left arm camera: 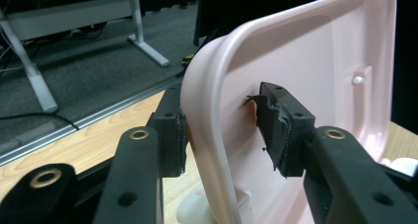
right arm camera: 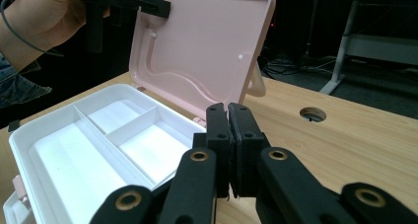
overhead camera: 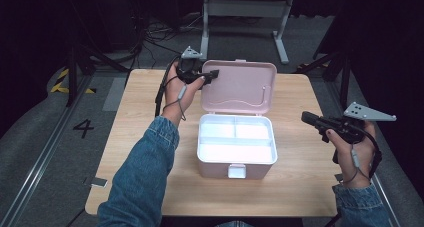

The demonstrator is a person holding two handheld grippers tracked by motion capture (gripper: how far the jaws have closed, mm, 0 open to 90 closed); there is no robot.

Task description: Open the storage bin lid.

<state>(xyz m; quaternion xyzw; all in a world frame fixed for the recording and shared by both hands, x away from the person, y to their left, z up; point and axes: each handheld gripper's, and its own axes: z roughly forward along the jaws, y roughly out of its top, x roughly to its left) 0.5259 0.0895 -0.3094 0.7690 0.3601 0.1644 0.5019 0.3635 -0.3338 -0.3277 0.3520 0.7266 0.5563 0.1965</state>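
Two grippers: the left gripper, jaws clamped on the raised lid of the pink box at bench centre; right gripper, jaws closed empty, near the right edge.

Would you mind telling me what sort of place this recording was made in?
Probably a lab or recording studio, not a home: a bare wooden table on grey carpet, a floor marking "4", loose cables, and dark surroundings.

My left claw has one pad tucked behind the lid, its face hidden; the lid's top runs off frame. The box gets cropped at the bottom corner.
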